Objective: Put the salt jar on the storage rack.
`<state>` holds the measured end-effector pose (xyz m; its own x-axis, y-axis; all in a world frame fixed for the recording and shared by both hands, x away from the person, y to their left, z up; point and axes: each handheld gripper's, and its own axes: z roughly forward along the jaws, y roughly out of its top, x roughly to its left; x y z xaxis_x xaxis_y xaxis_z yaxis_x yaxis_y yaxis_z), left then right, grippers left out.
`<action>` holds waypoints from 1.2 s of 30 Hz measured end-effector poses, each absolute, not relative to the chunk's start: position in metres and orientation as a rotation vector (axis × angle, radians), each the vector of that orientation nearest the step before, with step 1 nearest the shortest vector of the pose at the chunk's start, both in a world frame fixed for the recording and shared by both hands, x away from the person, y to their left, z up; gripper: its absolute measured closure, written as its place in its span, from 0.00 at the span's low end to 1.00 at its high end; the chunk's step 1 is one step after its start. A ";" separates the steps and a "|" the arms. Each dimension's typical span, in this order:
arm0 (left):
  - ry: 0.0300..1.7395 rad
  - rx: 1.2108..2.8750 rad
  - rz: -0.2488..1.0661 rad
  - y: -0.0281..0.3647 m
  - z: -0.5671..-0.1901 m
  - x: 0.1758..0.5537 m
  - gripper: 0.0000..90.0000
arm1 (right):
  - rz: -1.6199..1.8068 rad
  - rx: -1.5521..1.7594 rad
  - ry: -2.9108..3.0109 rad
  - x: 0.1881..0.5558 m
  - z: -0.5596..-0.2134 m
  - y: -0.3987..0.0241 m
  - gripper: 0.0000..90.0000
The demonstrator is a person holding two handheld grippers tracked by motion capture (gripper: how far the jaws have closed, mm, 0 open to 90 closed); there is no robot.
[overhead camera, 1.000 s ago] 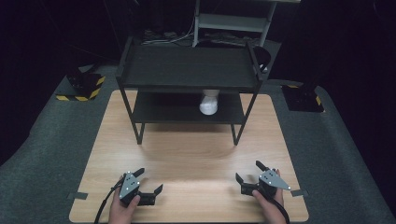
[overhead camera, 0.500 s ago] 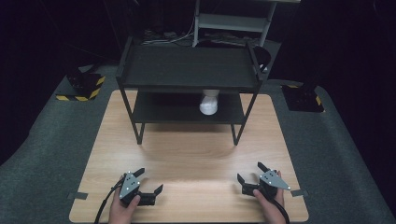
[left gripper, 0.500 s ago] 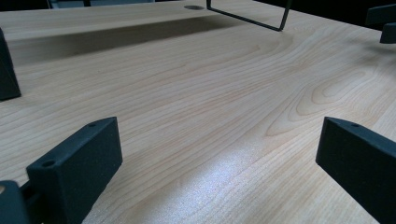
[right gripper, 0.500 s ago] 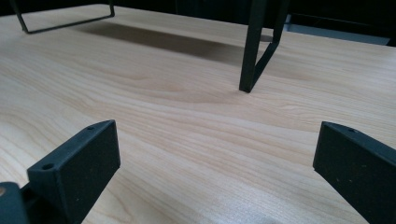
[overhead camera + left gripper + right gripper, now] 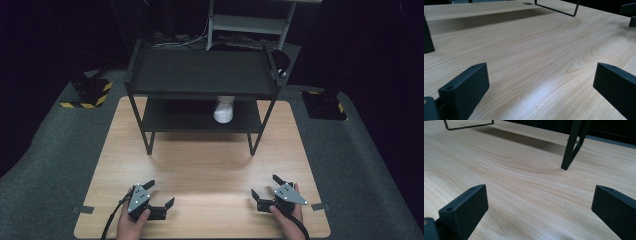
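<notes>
Pale wood table (image 5: 200, 165) under my hands, my left tool (image 5: 159, 195) and right tool (image 5: 264, 187) both wide open, empty, black shelf rack (image 5: 200, 75) beyond, white object (image 5: 224, 111) on its lower shelf.

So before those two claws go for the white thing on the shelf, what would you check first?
1. Left claw open: ok, jaws spread wide, nothing between them.
2. Right claw open: ok, also wide and holding nothing.
3. Table between claws and shelf free of obstacles: ok, bare wood.
4. White thing in place: ok, on the lower level, right of middle.
5. What the white thing is and how to grip it: cannot tell, the upper level hides its top.
6. Room to reach under the upper level: cannot tell from above.
</notes>
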<state>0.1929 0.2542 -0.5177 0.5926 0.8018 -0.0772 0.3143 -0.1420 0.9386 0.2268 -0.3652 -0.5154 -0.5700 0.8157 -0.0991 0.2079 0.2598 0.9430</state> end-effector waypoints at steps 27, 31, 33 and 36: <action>0.905 1.738 0.539 0.255 -0.517 0.196 0.01 | 1.306 0.919 1.950 0.227 -0.514 -0.364 0.01; 0.908 1.745 0.537 0.254 -0.515 0.197 0.01 | 1.305 0.924 1.945 0.226 -0.514 -0.364 0.01; 0.911 1.753 0.541 0.253 -0.514 0.197 0.01 | 1.299 0.923 1.954 0.226 -0.513 -0.364 0.01; 0.910 1.752 0.540 0.253 -0.515 0.197 0.01 | 1.277 0.925 1.986 0.228 -0.509 -0.361 0.01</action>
